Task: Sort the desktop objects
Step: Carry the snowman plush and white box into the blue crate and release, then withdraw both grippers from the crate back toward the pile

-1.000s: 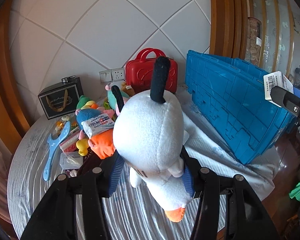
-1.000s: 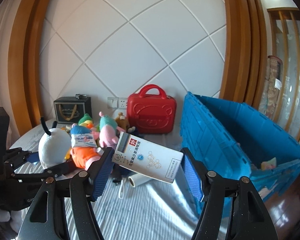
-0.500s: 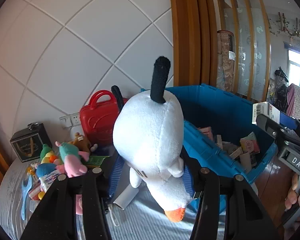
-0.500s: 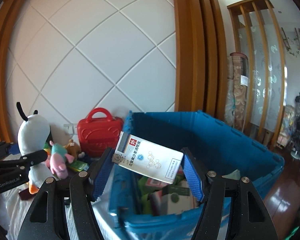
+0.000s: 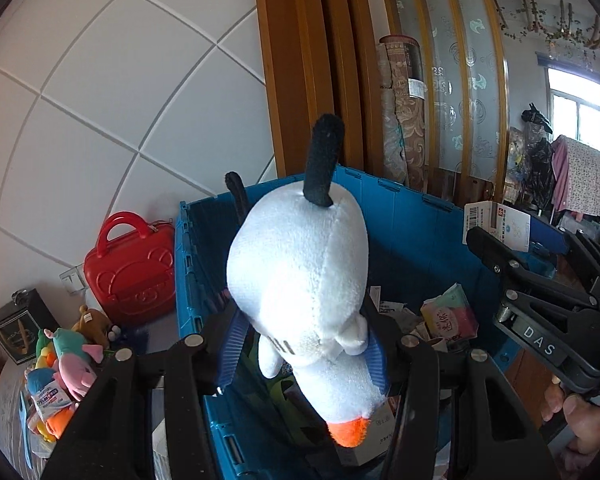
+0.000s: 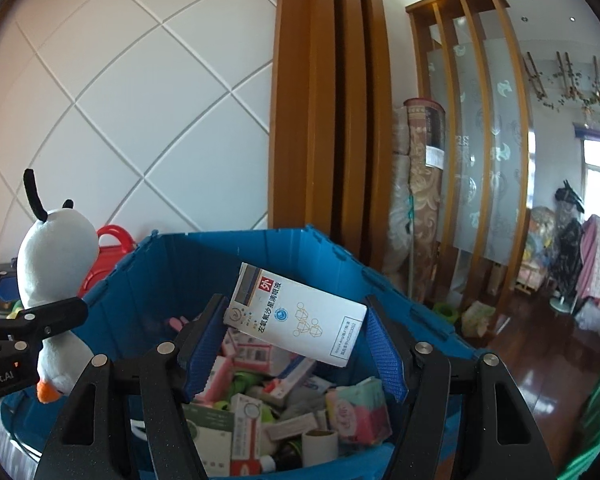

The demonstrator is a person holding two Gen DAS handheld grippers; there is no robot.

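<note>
My left gripper [image 5: 304, 354] is shut on a white plush toy [image 5: 300, 276] with black ears and an orange foot, held over the open blue crate [image 5: 412, 216]. My right gripper [image 6: 296, 336] is shut on a white medicine box [image 6: 296, 320] with a red label, held above the crate's [image 6: 172, 256] inside. The plush [image 6: 56, 264] and the left gripper show at the left of the right wrist view. The medicine box [image 5: 500, 220] and the right gripper show at the right of the left wrist view. The crate holds several boxes and packets.
A red case [image 5: 132, 268] stands left of the crate by the wall. Several soft toys [image 5: 68, 360] and a black box [image 5: 16, 328] lie on the table at far left. Wooden pillars [image 6: 332, 100] and rolled rugs [image 6: 420, 184] stand behind the crate.
Both grippers have swung right from above the table to above the blue crate, carrying the plush and the medicine box. The crate's inside now fills the lower views.
</note>
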